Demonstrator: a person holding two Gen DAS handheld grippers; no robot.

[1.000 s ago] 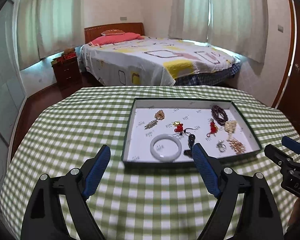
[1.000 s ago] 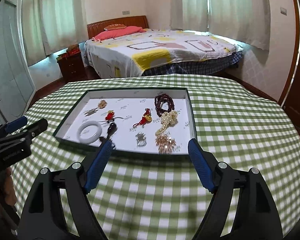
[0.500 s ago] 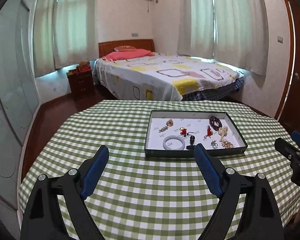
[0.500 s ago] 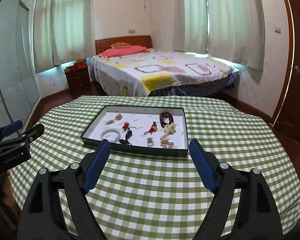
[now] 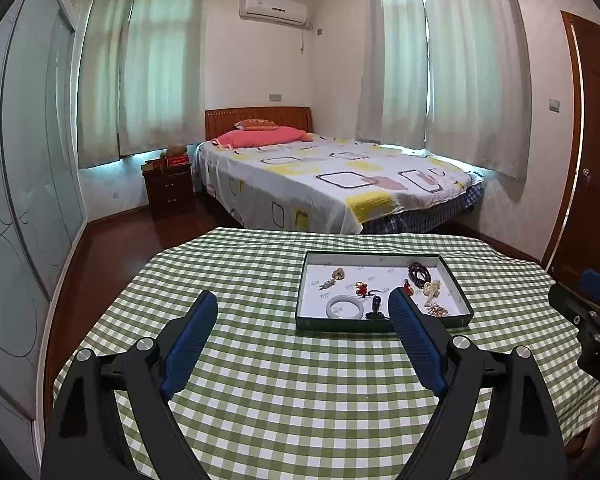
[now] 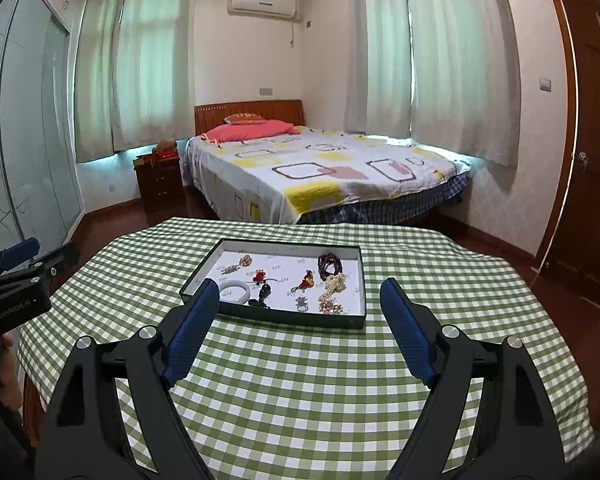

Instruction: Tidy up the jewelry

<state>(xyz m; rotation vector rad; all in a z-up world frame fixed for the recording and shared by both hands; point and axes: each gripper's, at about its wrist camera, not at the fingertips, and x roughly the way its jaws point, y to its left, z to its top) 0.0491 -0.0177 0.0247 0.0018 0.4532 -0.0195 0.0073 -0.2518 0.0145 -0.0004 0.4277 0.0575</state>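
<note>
A dark green tray [image 5: 380,325] [image 6: 276,316] with a white floor lies on the checked table and holds several jewelry pieces: a white bangle [image 5: 344,307] [image 6: 236,291], a dark bead bracelet [image 5: 419,273] [image 6: 329,265], a pearl strand [image 6: 334,283], red charms [image 6: 307,280] and a gold brooch [image 5: 338,273]. My left gripper [image 5: 302,336] is open and empty, held well back from the tray. My right gripper [image 6: 296,326] is open and empty, also back from the tray. Each gripper shows at the edge of the other's view.
The round table [image 5: 284,392] has a green checked cloth. Behind it stand a bed [image 5: 332,184], a dark nightstand [image 5: 168,190], a glass wardrobe at the left and a wooden door [image 6: 588,152] at the right.
Both grippers have pulled back and up from the tray, which now looks much smaller and farther. Both stay open and empty.
</note>
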